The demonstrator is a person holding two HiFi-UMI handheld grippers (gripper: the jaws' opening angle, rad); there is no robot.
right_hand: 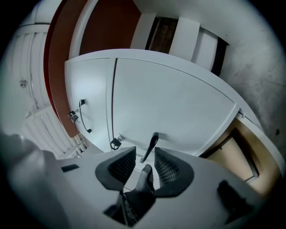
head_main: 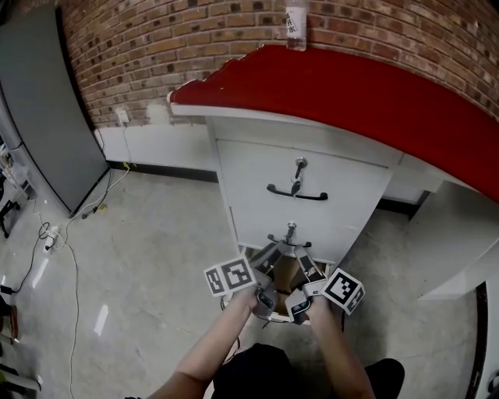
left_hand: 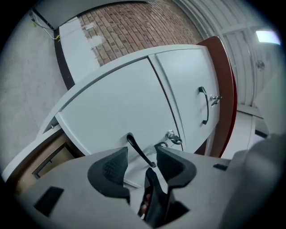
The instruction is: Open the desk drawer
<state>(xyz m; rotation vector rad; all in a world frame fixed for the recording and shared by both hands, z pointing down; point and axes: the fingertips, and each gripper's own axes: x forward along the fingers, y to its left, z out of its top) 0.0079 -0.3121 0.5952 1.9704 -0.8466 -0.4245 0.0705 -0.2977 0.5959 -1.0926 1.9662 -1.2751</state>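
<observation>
A white drawer unit under a red desk top (head_main: 366,86) has two drawers. The upper drawer (head_main: 304,175) is closed, with a black handle (head_main: 296,195). The lower drawer (left_hand: 116,107) stands pulled out a little, and its wooden inside (left_hand: 49,152) shows at the side. Its black handle (left_hand: 138,150) runs between the jaws of my left gripper (left_hand: 142,163), which is open with the pads off the bar. My right gripper (right_hand: 144,163) is open too, with the same handle (right_hand: 149,150) between its jaws. A key (right_hand: 116,142) sits in the lower drawer's lock. In the head view both grippers (head_main: 273,257) (head_main: 302,261) meet at that handle.
A clear bottle (head_main: 296,23) stands on the desk top against the brick wall. A grey panel (head_main: 39,101) leans at the left, with cables (head_main: 54,234) on the floor below it. A white desk side panel (head_main: 460,241) stands at the right.
</observation>
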